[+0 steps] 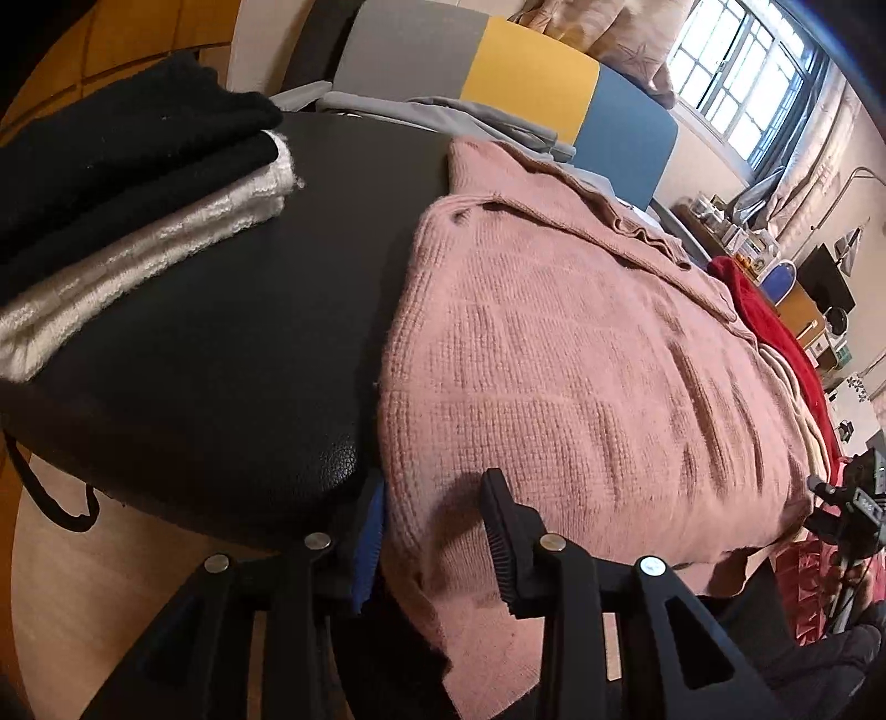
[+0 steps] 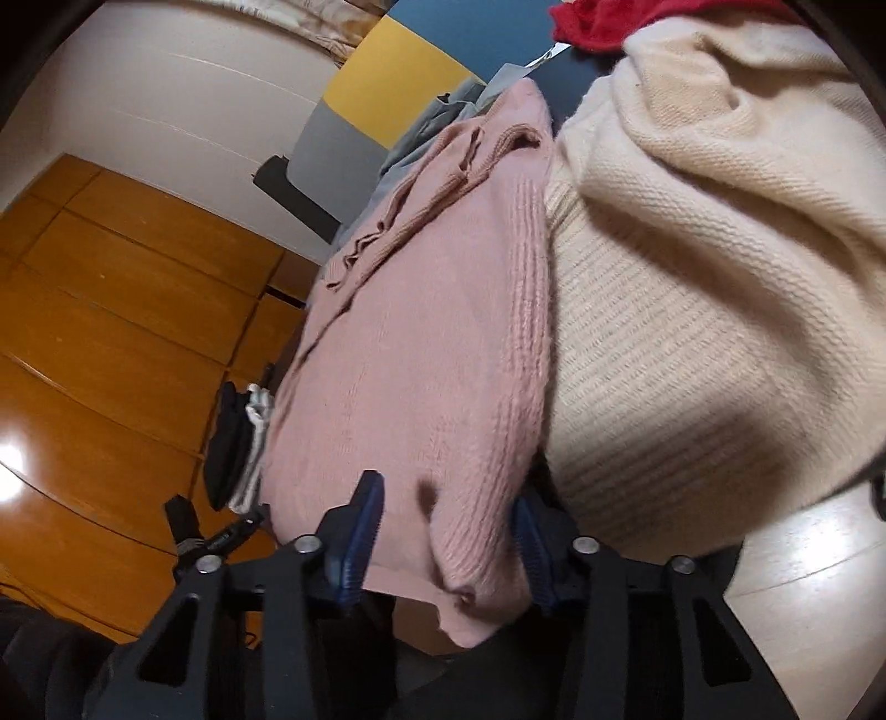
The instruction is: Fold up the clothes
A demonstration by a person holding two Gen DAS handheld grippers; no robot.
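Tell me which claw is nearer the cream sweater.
Right. The right claw straddles the pink sweater's edge, beside the cream sweater. The left claw straddles the far corner.

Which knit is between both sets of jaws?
The pink sweater: its near edge lies between both sets of jaws. The cream sweater sits beside it; the folded black knit is stacked apart.

No words, brand names, numbers or signs can be read in either view. The small white tag (image 2: pixel 545 55) lying beside the red knitted garment (image 2: pixel 609 22) in the right wrist view is too small and blurred to show any print. The small green-and-white sticker (image 1: pixel 841 351) on the cluttered wooden furniture far back in the left wrist view is likewise too small to tell.
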